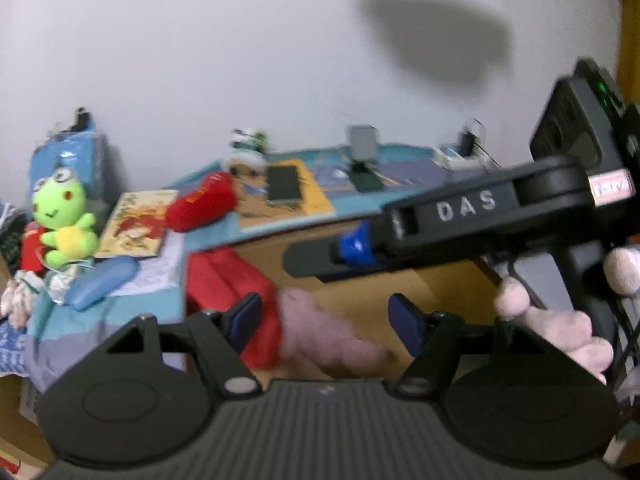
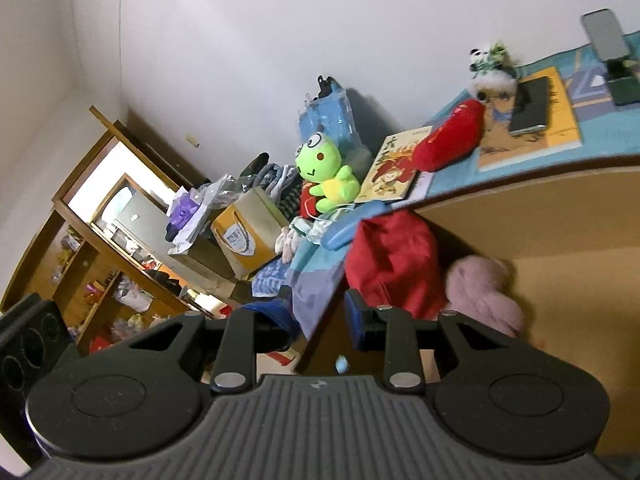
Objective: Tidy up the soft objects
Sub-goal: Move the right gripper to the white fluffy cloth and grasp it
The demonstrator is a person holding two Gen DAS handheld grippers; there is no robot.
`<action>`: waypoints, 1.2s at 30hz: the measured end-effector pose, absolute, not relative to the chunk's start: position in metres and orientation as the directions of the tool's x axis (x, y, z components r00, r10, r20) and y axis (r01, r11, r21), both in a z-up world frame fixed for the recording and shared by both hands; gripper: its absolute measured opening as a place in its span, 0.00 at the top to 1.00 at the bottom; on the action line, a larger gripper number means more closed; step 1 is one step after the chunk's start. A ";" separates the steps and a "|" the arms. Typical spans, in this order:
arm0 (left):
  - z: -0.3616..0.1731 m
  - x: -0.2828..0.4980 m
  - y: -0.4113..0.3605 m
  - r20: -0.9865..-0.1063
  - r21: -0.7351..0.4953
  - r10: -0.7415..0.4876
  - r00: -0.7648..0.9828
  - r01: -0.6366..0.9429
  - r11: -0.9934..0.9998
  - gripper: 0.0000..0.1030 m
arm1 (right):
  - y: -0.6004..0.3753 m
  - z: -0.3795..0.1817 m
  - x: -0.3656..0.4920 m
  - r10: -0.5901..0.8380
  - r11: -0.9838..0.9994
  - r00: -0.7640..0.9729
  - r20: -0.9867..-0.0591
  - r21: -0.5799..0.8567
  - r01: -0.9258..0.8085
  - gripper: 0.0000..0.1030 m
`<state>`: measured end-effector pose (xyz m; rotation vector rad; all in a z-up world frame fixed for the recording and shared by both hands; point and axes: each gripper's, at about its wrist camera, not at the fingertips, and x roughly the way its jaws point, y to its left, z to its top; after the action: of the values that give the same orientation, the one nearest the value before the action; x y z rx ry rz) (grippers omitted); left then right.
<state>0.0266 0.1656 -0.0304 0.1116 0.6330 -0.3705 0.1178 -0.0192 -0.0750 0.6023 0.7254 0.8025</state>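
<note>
Nearest in the left wrist view, the left gripper stands with its 2 blue-padded fingers wide apart and nothing between them. Just past them, inside a brown cardboard box, lie a pink plush and a red soft item, the red one leaning against the box's left wall. Across the upper right of that view runs the right gripper, seen from the side with a blue pad showing; whether its fingers hold anything cannot be told from this angle. More pink plush shows at the right edge, partly hidden behind that gripper.

From the right wrist view, the right gripper has its 2 fingers parted, straddling the box's front edge, with nothing clamped. Beyond them the red soft item and the pink plush sit side by side in the cardboard box.

Farther back, on a blue cloth, a blue pouch lies near the box's edge. Behind it sits a green frog plush, next to a picture book. A red plush rests partly on the book's far corner. Further along lies a dark phone on a yellow book, and a small panda plush stands by the white wall.
</note>
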 end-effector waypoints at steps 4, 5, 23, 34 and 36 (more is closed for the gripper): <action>-0.044 0.003 0.134 -0.640 -0.059 -0.384 0.665 0.456 0.888 0.31 | -0.049 -0.084 0.091 0.782 0.584 0.508 -0.361 0.709 -0.395 0.88; -0.047 -0.001 0.127 -0.649 -0.070 -0.399 0.648 0.471 0.879 0.31 | -0.059 -0.087 0.085 0.772 0.597 0.516 -0.372 0.703 -0.386 0.88; -0.103 -0.016 -0.059 -0.717 -0.173 -0.578 0.389 0.704 0.689 0.31 | -0.255 -0.161 0.015 0.461 0.751 0.699 -0.548 0.660 0.023 0.86; -0.119 0.039 -0.112 -0.759 -0.103 -0.440 0.481 0.578 0.810 0.29 | -0.288 -0.174 0.030 0.504 0.725 0.700 -0.506 0.689 -0.023 0.86; -0.123 0.047 -0.113 -0.769 -0.106 -0.415 0.487 0.542 0.833 0.27 | -0.291 -0.177 0.036 0.526 0.715 0.690 -0.498 0.698 -0.041 0.86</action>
<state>0.0470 -0.1130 -0.1227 0.1585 0.8885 -0.5850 0.0355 -0.2909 -0.1771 0.7135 0.7515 0.3488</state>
